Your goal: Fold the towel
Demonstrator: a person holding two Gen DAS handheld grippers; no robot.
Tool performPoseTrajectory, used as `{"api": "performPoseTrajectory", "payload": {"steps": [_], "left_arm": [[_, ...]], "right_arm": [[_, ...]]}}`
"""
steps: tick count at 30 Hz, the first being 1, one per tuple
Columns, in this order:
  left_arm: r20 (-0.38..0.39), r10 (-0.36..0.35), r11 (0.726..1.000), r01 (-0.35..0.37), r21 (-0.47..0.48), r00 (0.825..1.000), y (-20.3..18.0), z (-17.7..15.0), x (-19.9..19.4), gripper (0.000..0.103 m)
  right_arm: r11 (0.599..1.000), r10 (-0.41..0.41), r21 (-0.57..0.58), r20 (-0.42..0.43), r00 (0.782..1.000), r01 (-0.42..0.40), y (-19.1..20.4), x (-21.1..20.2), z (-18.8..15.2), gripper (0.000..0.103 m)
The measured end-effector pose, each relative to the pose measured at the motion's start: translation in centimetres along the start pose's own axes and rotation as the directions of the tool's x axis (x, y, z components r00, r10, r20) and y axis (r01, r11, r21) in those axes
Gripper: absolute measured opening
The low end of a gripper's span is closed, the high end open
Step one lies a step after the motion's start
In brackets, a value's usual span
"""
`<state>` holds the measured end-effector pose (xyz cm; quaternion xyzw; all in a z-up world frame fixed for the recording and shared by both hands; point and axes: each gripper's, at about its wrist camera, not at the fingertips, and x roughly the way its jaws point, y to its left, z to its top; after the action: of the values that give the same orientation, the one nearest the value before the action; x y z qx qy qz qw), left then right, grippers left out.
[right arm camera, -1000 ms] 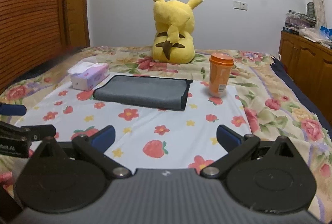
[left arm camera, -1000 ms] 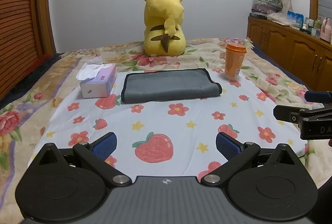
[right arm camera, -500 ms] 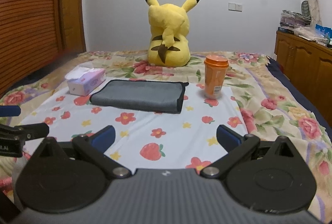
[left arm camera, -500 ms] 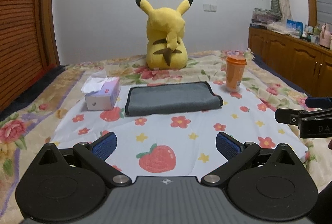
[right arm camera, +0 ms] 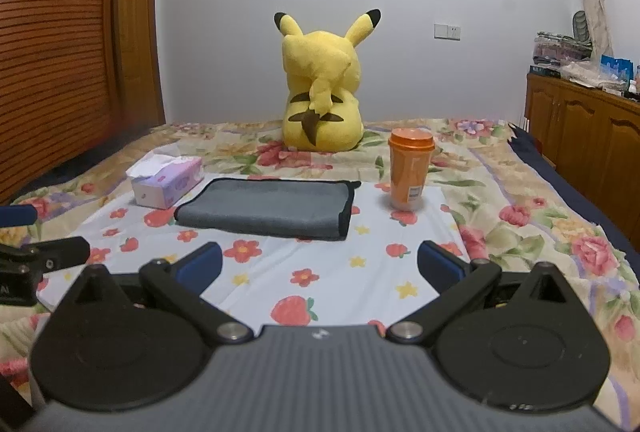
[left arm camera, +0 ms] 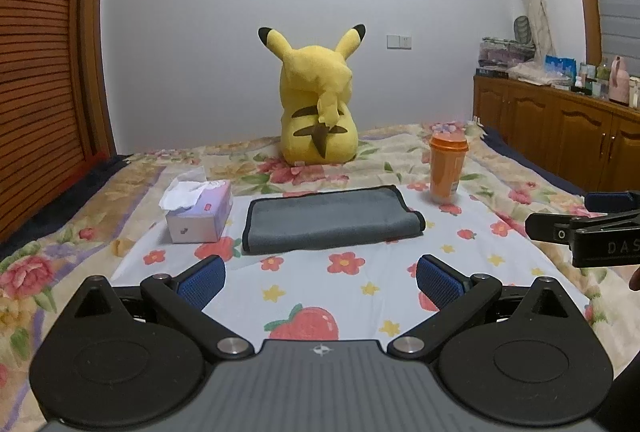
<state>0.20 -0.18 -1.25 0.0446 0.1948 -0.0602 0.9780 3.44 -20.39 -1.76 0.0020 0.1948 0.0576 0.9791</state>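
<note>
A grey towel [left arm camera: 330, 222] with a dark edge lies folded flat on the flowered sheet on the bed. It also shows in the right wrist view [right arm camera: 268, 207]. My left gripper [left arm camera: 320, 278] is open and empty, held low over the sheet well short of the towel. My right gripper [right arm camera: 320, 264] is open and empty too, also short of the towel. The right gripper's side shows at the right edge of the left wrist view [left arm camera: 584, 232], and the left gripper shows at the left edge of the right wrist view [right arm camera: 36, 260].
A tissue box [left arm camera: 200, 213] stands left of the towel and an orange lidded cup [left arm camera: 447, 165] to its right. A yellow plush toy [left arm camera: 318, 107] sits behind. Wooden cabinets [left arm camera: 560, 135] line the right wall, a slatted wooden door [left arm camera: 44, 71] the left.
Both grippers have tilted up and drawn back a little, so the towel and the bed sit lower and farther in view. Both stay open. The towel has not moved.
</note>
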Motion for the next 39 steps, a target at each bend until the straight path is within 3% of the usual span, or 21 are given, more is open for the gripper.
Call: {"api": "performPoseTrajectory", "payload": {"steps": [22, 39], "left_arm": [[0.104, 0.007, 1.000, -0.008, 0.007, 0.995, 0.1, 0.4, -1.3, 0.103], [0.111, 0.008, 1.000, -0.008, 0.003, 0.994, 0.4, 0.5, -1.2, 0.103]], "right_arm": [[1.000, -0.015, 0.015, 0.142, 0.990, 0.013, -0.6, -2.1, 0.4, 0.103], [1.000, -0.015, 0.018, 0.147, 0.989, 0.013, -0.7, -2.0, 0.3, 0.103]]}}
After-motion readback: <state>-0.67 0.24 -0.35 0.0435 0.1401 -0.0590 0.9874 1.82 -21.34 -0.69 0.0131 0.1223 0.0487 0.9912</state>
